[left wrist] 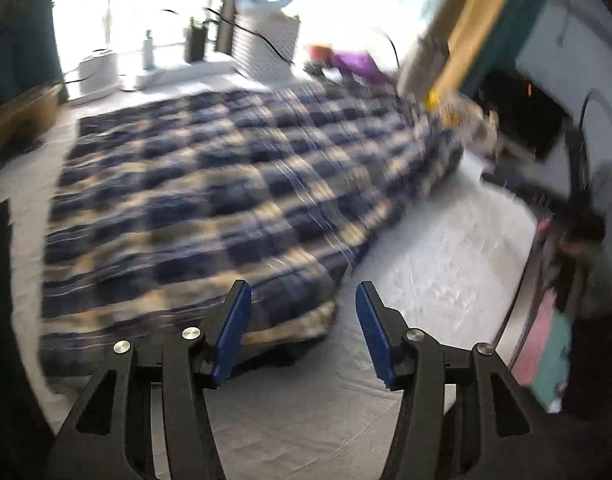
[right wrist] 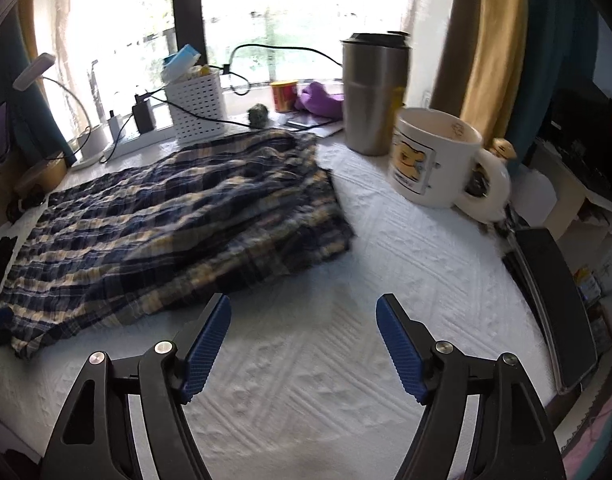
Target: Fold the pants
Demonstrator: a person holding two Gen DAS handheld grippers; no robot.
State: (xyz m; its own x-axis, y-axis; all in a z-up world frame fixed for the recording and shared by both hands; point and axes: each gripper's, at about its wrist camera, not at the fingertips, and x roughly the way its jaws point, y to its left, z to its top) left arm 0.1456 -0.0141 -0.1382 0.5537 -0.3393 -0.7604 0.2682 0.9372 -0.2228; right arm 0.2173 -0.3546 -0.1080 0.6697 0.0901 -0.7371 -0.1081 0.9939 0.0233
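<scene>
Blue and cream plaid pants (left wrist: 209, 200) lie spread flat on a white textured cloth (left wrist: 438, 264); the left wrist view is blurred. My left gripper (left wrist: 303, 300) is open and empty, just above the near right corner of the pants. In the right wrist view the pants (right wrist: 173, 224) lie folded over to the left of centre. My right gripper (right wrist: 303, 316) is open and empty over the bare cloth (right wrist: 306, 380), just in front of the pants' near edge.
A white mug (right wrist: 438, 156) and a steel tumbler (right wrist: 372, 92) stand at the right back. A white basket (right wrist: 195, 106), chargers and cables, a red tin (right wrist: 283, 96) and purple cloth (right wrist: 320, 98) line the window sill. A black flat object (right wrist: 554, 304) lies at the right edge.
</scene>
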